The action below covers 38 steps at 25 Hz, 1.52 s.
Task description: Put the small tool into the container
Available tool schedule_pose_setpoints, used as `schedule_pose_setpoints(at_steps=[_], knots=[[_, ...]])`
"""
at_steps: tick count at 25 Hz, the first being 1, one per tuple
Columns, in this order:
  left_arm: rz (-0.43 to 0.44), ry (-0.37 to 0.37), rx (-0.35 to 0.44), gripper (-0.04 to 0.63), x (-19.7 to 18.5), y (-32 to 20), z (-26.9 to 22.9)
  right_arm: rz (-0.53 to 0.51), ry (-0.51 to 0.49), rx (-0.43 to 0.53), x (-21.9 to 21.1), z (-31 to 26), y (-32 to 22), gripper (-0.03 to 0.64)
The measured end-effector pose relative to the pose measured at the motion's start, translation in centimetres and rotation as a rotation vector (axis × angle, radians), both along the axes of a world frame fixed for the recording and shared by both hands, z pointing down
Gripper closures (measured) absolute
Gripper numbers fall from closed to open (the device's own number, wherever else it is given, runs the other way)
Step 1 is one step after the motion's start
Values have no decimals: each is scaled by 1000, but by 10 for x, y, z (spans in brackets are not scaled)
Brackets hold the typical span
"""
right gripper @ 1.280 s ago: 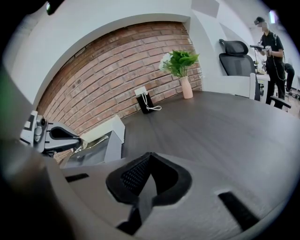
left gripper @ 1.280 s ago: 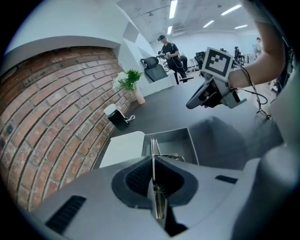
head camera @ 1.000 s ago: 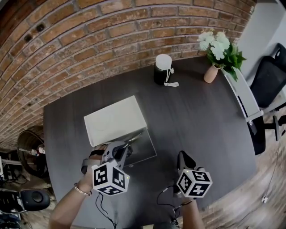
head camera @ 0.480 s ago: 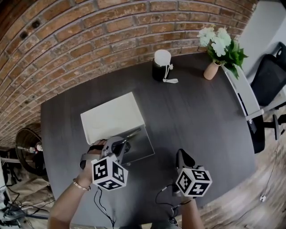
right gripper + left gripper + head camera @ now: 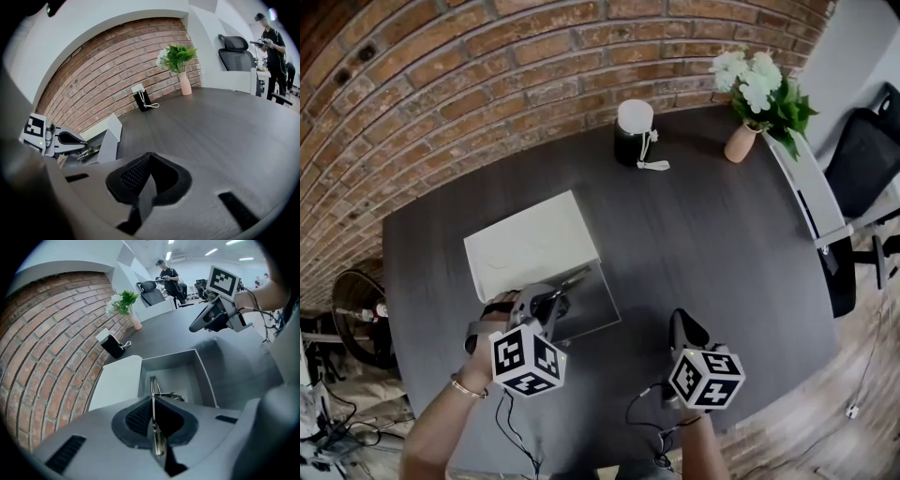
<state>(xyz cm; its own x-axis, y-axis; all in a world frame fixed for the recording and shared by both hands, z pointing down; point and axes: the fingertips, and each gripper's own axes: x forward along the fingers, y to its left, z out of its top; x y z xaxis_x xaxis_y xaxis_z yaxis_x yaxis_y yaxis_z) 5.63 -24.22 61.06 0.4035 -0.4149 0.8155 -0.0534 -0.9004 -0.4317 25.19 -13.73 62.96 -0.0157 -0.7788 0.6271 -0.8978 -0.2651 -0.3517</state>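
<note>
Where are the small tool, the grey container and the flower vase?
small tool (image 5: 152,387), left gripper view, on its thin metal shaft.
grey container (image 5: 169,363), left gripper view, on its inner back wall.
flower vase (image 5: 739,143), head view, on the middle of its body.

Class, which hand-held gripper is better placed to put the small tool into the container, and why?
Left: the left hand-held gripper grips the small tool at the open container; the right hand-held gripper is shut, empty, farther off.

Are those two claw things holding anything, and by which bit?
Left gripper pinches the small metal tool by its near end; right gripper holds nothing.
</note>
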Motion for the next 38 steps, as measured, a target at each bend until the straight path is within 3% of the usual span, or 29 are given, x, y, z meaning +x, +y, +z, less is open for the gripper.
schedule_pose_setpoints(at_steps=[7, 28, 38], knots=[[-2, -3, -74, 586, 1, 7, 2, 5, -4, -3, 5, 1, 5, 614], [-63, 40, -399, 483, 8, 37, 16, 28, -10, 0, 21, -2, 25, 615], [-118, 124, -514, 468, 12, 39, 9, 24, -1, 5, 21, -9, 30, 614]])
